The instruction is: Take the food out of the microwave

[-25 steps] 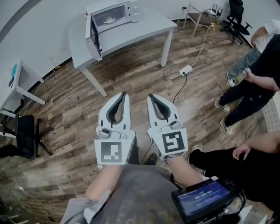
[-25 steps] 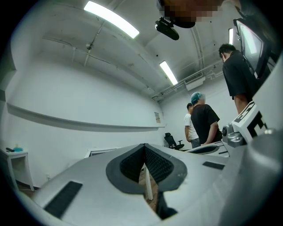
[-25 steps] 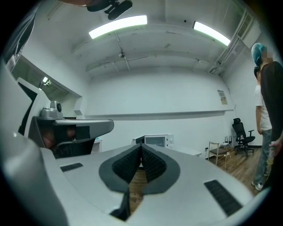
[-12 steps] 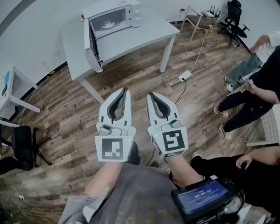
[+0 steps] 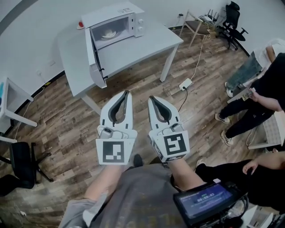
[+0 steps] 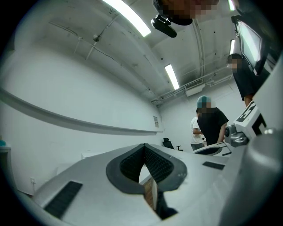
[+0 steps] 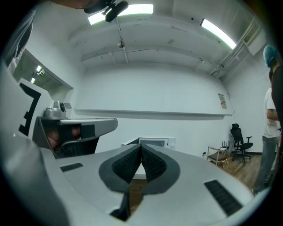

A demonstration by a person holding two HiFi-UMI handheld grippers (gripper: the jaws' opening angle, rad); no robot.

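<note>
Jaws clenched shut on nothing, the left gripper [image 5: 127, 93] and right gripper [image 5: 150, 98] are pointing side by side toward the microwave [image 5: 133, 20], well ahead on a table [image 5: 147, 42]. Its door [image 5: 95, 58] is hanging open, and the food [image 5: 108, 33] is sitting inside. Bystanders [image 5: 267, 89] are standing at right.

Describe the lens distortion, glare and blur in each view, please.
Head view: fisheye bends the table edges and floorboards; the microwave is sharp. Left gripper view: dark round vignette, a bright light strip glares, mosaic covers faces. Right gripper view: same vignette, the wall rail bows.
</note>
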